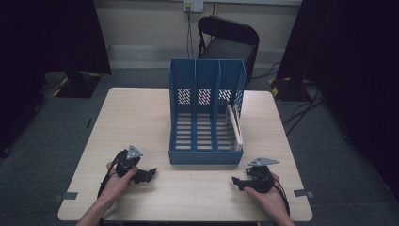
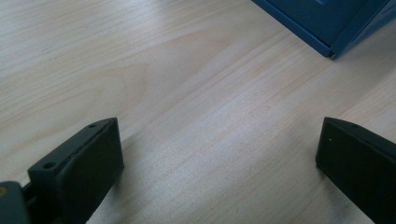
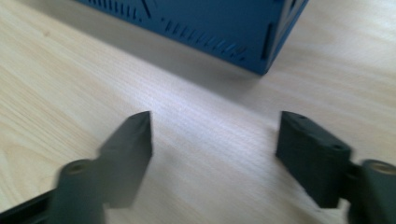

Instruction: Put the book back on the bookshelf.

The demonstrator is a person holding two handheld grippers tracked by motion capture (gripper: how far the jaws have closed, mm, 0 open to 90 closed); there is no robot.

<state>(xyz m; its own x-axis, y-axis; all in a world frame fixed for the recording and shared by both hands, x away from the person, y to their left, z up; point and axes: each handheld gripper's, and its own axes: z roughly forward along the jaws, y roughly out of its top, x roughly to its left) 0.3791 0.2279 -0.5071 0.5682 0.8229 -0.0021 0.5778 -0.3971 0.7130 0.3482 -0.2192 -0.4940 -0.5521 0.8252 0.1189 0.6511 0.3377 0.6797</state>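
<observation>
Two grippers sit low over the near edge of the counter, one in each hand, and neither holds anything: the left gripper has its fingers spread wide over bare wood, and the right gripper has its fingers apart as well, nothing between them. Dead ahead at twelve o'clock stands the blue file rack, a three-slot plastic organiser with slotted floor and perforated back, its front lip just beyond both grippers. Tucked upright in the slot at three o'clock is a thin white booklet, leaning against the outer wall. The booklet looks light and floppy, likely to bend if pinched at one corner, so its top near edge seems the sensible place to grip. The rack itself looks stiff, light and smooth-sided; I would take it by a divider or side wall.
</observation>
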